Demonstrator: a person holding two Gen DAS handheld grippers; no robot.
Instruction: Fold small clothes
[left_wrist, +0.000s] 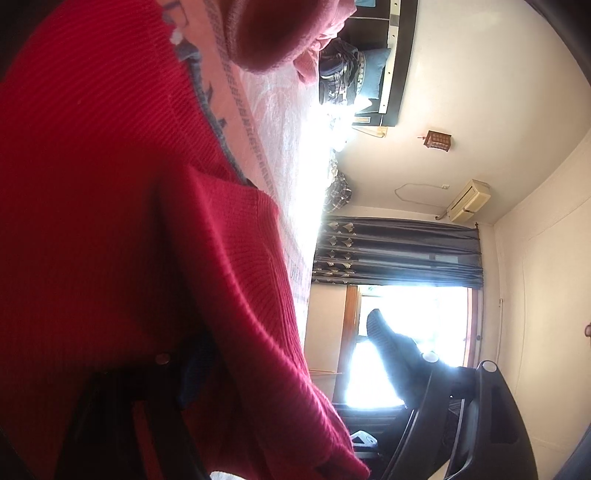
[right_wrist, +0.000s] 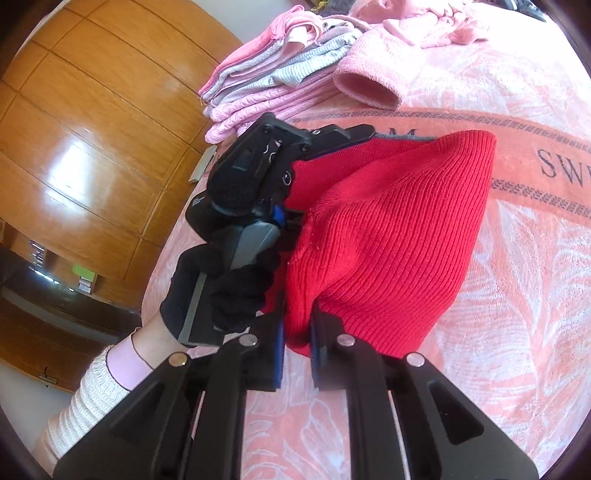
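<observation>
Red knit garment (right_wrist: 388, 236): ribbed red knitwear, lifted off the bed and hanging in a bunched fold between the two grippers; in the left wrist view it fills the left half of the picture (left_wrist: 122, 221).
Right gripper (right_wrist: 297, 354): black, blue-padded fingers nearly closed, pinching the lower edge of the red knit garment between them.
Left gripper (right_wrist: 332, 138): black, held in a hand in a dark glove (right_wrist: 221, 295); its fingers reach under the upper edge of the red knit garment, which hides the tips. In its own view one finger (left_wrist: 476, 417) stands bare at lower right and the other is covered by red cloth, so how far it is open cannot be told.
Sleeve (right_wrist: 88, 398): cream ribbed knit with a pink cuff, on the arm behind the gloved hand.
Bed (right_wrist: 517, 295): covered with a pink blanket with pale leaf pattern and a darker band bearing dark letters.
Folded stack (right_wrist: 266, 74): pink and grey-striped small clothes, piled at the far left edge of the bed.
Pink knit piece (right_wrist: 373, 77): lies just beside the folded stack, its open cuff facing the camera.
Loose pink clothes (right_wrist: 436, 26): a crumpled heap at the far edge of the bed.
Wardrobe (right_wrist: 81, 129): glossy wooden panels, beyond the left edge of the bed.
Curtain (left_wrist: 399, 251): dark, patterned, next to a bright window.
</observation>
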